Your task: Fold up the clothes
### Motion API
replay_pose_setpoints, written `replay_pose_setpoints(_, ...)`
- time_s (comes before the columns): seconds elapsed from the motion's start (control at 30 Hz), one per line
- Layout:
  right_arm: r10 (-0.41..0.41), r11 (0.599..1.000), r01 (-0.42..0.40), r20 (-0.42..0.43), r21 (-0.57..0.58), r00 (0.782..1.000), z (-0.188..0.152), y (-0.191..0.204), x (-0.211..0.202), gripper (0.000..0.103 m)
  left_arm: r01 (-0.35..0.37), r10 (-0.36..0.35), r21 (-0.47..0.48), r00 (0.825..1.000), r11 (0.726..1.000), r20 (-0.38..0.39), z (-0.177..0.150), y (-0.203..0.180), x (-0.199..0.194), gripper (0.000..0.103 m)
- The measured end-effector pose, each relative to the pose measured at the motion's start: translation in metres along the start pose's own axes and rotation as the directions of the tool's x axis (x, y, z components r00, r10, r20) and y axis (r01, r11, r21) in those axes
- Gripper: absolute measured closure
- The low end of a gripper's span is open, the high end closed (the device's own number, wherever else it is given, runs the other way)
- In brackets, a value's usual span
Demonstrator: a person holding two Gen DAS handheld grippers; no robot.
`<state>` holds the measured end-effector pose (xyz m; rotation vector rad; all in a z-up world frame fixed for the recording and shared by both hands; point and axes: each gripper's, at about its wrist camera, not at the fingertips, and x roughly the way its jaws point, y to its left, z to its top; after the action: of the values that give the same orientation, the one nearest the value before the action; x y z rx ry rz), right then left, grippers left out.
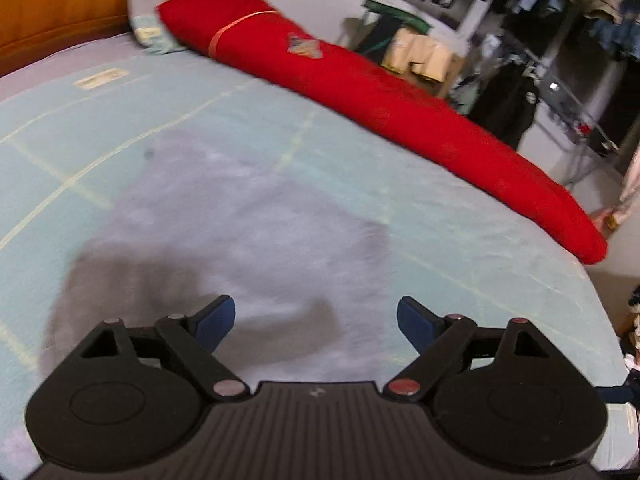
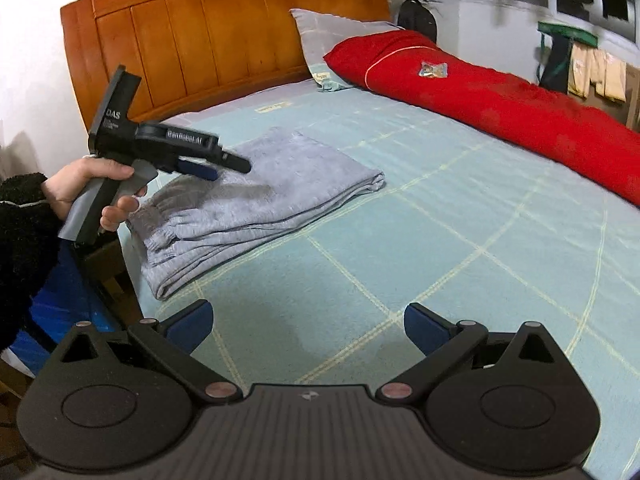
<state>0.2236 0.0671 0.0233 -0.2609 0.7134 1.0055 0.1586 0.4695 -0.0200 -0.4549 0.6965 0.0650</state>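
Bedroom, teal checked bedspread [image 2: 420, 216] under wooden headboard [image 2: 224, 36], grey folded trousers [image 2: 260, 200] lying near the bed edge.
Hovering left gripper [image 2: 224, 168] just over the trousers, jaws spread, nothing held; right gripper [image 2: 308, 324] also spread, well apart. Probably best pinching both waistband corners evenly before folding again.

Left wrist cam sat low and close over the grey folded pants [image 1: 248, 240], looking down past its own fingers across the bed [image 1: 120, 128] toward the red bolster [image 1: 380, 100]. Right wrist cam hung further back, angled down toward the wooden headboard [image 2: 224, 36], catching the left gripper [image 2: 224, 168] side-on. Both views shared the pants, the bed and the bolster.
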Motion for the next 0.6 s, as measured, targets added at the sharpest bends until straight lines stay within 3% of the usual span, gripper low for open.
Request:
replay_pose_setpoints(0.17,-0.011,1.000,0.011,-0.008,0.010,1.000,-0.004,-0.002,-0.003,0.000,-0.025,0.023,-0.026,0.998,0.999,-0.063,-0.004,0.005,0.039,0.015)
replay_pose_setpoints(0.27,-0.014,1.000,0.014,0.004,0.018,1.000,-0.006,-0.004,-0.009,0.000,-0.026,0.024,-0.028,0.998,0.999,-0.053,0.007,0.002,0.026,0.015)
replay_pose_setpoints(0.37,-0.022,0.999,0.022,0.010,0.026,1.000,-0.008,-0.010,-0.009,0.000,-0.090,0.090,0.016,0.996,0.996,0.011,0.020,0.004,0.002,0.014)
replay_pose_setpoints(0.6,-0.012,0.998,0.012,-0.009,0.067,1.000,-0.017,-0.017,-0.001,0.000,-0.193,0.189,-0.105,0.981,0.976,-0.051,0.009,0.045,0.030,0.014)
